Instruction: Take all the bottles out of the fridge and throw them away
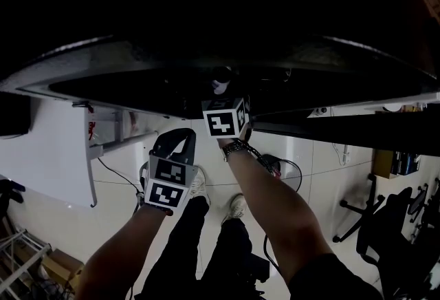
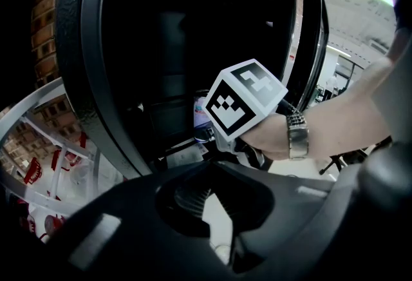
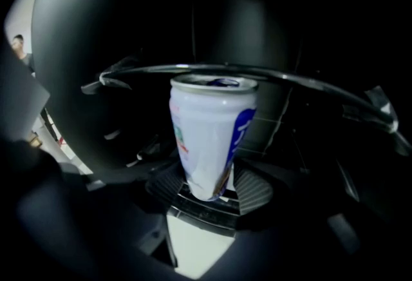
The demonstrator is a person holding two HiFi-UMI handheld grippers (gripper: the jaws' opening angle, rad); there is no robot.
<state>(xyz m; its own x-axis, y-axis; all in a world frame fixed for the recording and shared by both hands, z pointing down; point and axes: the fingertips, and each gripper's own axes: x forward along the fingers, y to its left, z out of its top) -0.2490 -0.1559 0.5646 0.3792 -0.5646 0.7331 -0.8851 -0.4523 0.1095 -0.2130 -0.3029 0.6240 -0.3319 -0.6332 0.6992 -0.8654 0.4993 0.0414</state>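
Observation:
A white can with blue print (image 3: 212, 135) stands slightly tilted between the ribbed pads (image 3: 252, 188) of my right gripper (image 3: 211, 186), which is shut on its lower part inside the dark fridge (image 3: 96, 80). A thin curved rail (image 3: 309, 83) runs behind the can. In the head view my right gripper (image 1: 220, 91) reaches under the fridge's black top edge (image 1: 137, 58), and only the can's top (image 1: 220, 85) shows. My left gripper (image 1: 181, 139) hangs lower and to the left, shut and empty. In its own view the left gripper (image 2: 209, 171) sits below the right gripper's marker cube (image 2: 244, 102).
The fridge's open door frame (image 2: 309, 48) stands to the right. A white cabinet (image 1: 55, 154) is at the left, with black office chairs (image 1: 392, 223) at the right. Cables (image 1: 282, 168) lie on the pale floor by my feet (image 1: 237, 206). A wire rack (image 2: 38, 144) is at the left.

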